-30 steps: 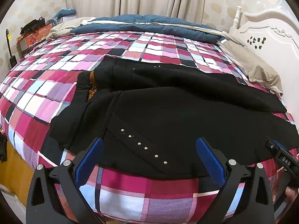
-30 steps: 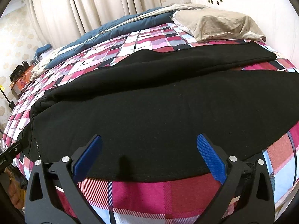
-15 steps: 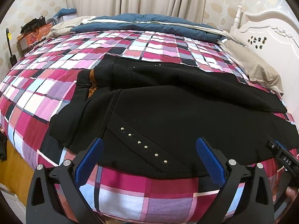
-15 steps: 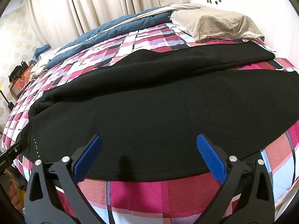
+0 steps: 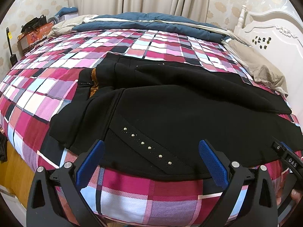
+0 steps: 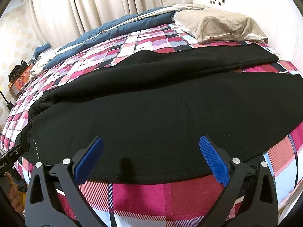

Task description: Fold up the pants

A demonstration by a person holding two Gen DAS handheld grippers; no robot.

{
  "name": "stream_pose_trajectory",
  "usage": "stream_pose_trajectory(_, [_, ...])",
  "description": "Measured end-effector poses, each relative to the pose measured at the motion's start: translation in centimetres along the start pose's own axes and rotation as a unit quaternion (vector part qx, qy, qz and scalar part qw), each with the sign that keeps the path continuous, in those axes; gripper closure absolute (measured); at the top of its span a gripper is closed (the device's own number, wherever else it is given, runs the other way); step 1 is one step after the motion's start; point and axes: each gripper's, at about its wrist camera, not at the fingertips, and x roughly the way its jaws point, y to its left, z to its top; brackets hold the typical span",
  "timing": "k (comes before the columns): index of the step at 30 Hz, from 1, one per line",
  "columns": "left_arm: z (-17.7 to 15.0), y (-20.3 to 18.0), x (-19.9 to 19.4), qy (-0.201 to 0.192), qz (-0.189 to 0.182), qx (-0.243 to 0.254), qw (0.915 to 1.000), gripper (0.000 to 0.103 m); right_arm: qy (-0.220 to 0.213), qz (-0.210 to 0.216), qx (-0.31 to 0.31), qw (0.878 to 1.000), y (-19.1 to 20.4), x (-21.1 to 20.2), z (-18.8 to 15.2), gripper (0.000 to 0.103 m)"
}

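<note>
Black pants [image 5: 180, 113] lie spread across a pink plaid bedspread [image 5: 56, 79], the waist with an orange lining at the left and both legs running right. A row of metal studs [image 5: 145, 145] marks the near hip. The pants fill the right wrist view [image 6: 151, 117] too. My left gripper [image 5: 151, 157] is open and empty, hovering over the near hem by the studs. My right gripper [image 6: 151, 155] is open and empty, hovering over the near edge of the front leg. Each gripper's body shows at the edge of the other's view.
A blue duvet [image 5: 151, 20] lies along the far side of the bed. A beige pillow [image 6: 217, 26] rests by the white headboard [image 5: 274, 32]. A box with dark items [image 5: 32, 32] stands at the far left. Curtains [image 6: 94, 9] hang behind. The bed's near edge is just below the grippers.
Both grippers have drawn back slightly from the pants; the near hem sits a little higher in both views. The pants have not moved.
</note>
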Motion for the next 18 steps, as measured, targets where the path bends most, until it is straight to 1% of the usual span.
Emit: stream_pose_trajectory(18, [-0.04,0.20,0.11,0.002,0.000,-0.001,1.0000,0.004,0.007,-0.001,-0.005,1.000,0.70,0.16,-0.10,0.002])
